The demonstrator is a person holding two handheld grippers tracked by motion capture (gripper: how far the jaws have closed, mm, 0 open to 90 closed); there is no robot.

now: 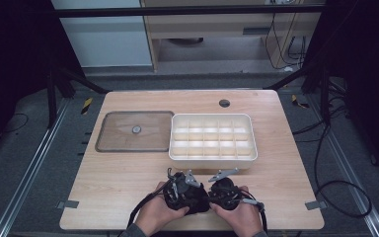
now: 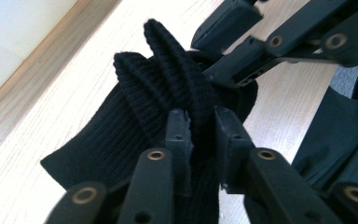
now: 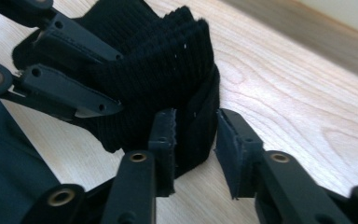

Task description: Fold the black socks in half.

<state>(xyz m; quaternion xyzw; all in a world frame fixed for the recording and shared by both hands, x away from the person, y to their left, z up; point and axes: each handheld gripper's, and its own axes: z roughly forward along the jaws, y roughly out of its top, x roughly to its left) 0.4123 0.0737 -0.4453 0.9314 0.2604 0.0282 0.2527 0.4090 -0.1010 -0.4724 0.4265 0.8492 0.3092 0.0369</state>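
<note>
the black knit (image 2: 168, 93) lies bunched on the table (image 1: 128, 173) at the near edge, between both grippers. left gripper (image 2: 201, 135) pinches a fold; right gripper (image 3: 195, 140) stands slack around another. the tray (image 1: 212, 137) lies straight ahead.

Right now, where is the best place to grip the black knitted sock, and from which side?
Probably the bunched ribbed folds of the black knitted sock, which stand up from the wooden table. Come level from the side, as the left gripper does, jaws astride the folds.

Matt black ribbed knit cloth (image 2: 168, 93)
</note>
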